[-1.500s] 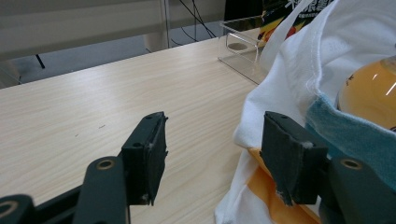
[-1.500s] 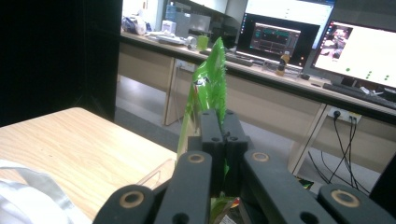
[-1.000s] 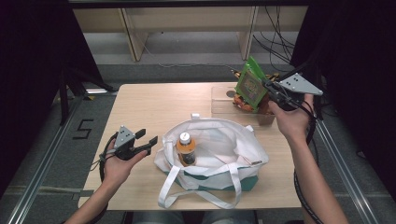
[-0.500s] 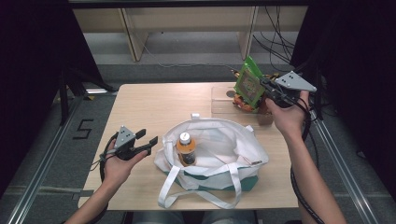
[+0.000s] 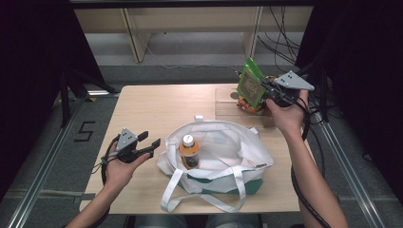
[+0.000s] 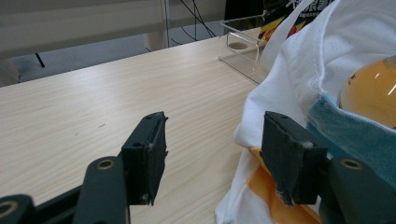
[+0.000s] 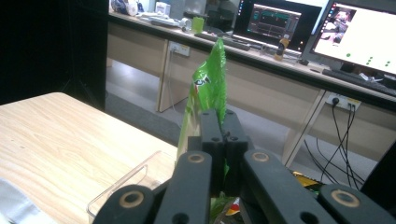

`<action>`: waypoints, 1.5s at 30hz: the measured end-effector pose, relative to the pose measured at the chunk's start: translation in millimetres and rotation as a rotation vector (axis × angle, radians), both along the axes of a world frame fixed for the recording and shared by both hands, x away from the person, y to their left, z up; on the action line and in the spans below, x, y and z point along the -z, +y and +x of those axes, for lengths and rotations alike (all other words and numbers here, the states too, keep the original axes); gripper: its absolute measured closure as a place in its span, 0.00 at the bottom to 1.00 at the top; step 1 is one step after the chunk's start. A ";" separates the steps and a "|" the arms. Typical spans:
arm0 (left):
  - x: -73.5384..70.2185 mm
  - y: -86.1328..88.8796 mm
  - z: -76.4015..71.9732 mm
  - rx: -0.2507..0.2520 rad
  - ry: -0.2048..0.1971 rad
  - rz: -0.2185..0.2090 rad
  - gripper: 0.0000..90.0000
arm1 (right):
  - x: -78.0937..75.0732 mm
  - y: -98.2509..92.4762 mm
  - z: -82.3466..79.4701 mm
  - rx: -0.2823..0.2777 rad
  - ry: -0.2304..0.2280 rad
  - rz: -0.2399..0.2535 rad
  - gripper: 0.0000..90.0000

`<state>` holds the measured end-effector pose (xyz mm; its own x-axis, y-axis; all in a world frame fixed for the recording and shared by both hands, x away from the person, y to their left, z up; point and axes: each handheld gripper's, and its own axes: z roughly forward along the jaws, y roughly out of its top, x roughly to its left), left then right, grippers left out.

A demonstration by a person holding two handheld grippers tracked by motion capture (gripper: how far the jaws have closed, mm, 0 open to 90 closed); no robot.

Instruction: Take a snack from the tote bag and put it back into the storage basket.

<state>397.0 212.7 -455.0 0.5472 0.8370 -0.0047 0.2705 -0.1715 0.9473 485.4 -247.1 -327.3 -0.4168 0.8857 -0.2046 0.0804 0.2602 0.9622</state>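
Over the clear tray (image 5: 225,102) at the table's far right, the right gripper (image 5: 267,89) pinches a green snack bag (image 5: 250,85).

Right gripper view: jaws clamped flat on the snack bag's (image 7: 205,93) edge, bag upright; desks with monitors (image 7: 355,37) lie beyond, unseen from above. Left gripper view: left gripper (image 6: 212,151) spread wide, nothing between the pads, one pad beside the tote's (image 6: 299,70) white cloth. High view: left gripper (image 5: 148,143) just left of the tote bag (image 5: 228,147), which holds an orange drink bottle (image 5: 189,151) upright; more packets sit in the tray; bare tabletop (image 5: 157,109) left and far side.
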 end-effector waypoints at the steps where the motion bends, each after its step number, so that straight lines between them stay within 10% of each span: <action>1: 0.1 0.1 0.8 0.007 -0.008 0.000 0.45 | 0.9 1.0 0.7 0.000 0.003 0.008 1.00; 45: 0.9 1.3 1.4 0.010 -0.009 -0.004 0.45 | 23.4 16.9 24.6 0.004 0.048 0.005 1.00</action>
